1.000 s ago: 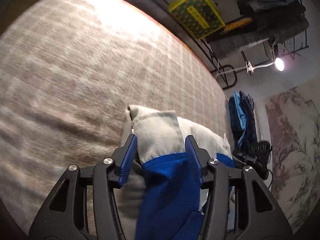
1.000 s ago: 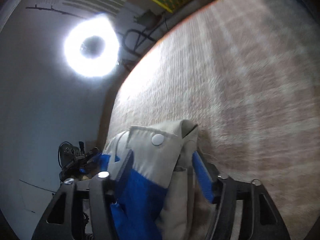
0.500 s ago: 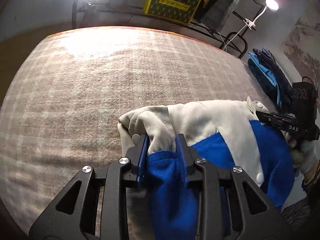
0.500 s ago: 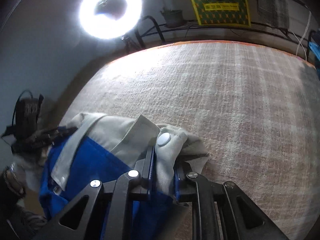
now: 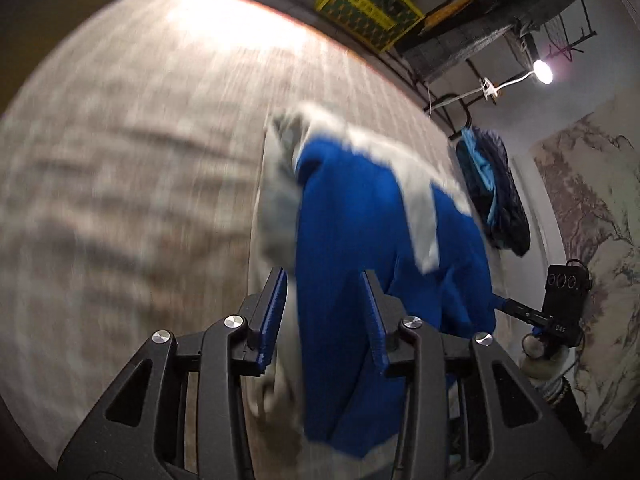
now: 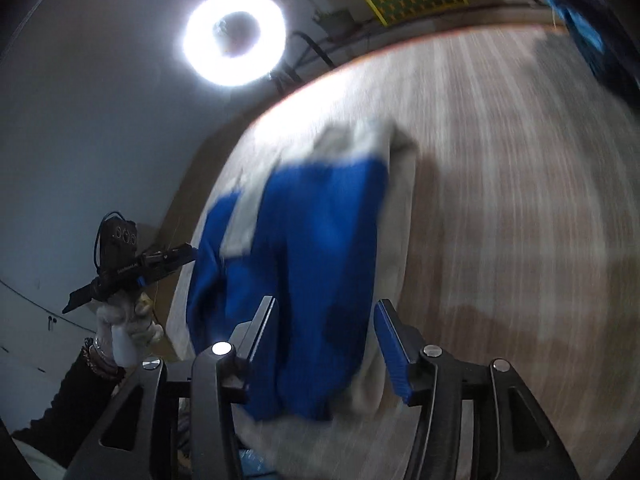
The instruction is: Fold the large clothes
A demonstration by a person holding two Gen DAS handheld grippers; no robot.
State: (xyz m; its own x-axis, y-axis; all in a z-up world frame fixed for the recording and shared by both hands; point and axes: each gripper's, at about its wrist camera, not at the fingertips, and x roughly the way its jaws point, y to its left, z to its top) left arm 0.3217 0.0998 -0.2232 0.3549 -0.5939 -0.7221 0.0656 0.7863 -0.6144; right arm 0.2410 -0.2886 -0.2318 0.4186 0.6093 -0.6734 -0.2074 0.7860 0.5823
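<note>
Plaid bedspread (image 5: 132, 184) (blurry) — jacket (image 5: 360, 216) btwn left gripper (image 5: 324, 312) open fingers; loose.

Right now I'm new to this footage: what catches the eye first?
The blue and cream garment fills the middle of both wrist views, lying bunched on the beige checked blanket. A glaring ring light burns at the upper left of the right view, and a yellow patterned box sits beyond the blanket's far edge.
</note>
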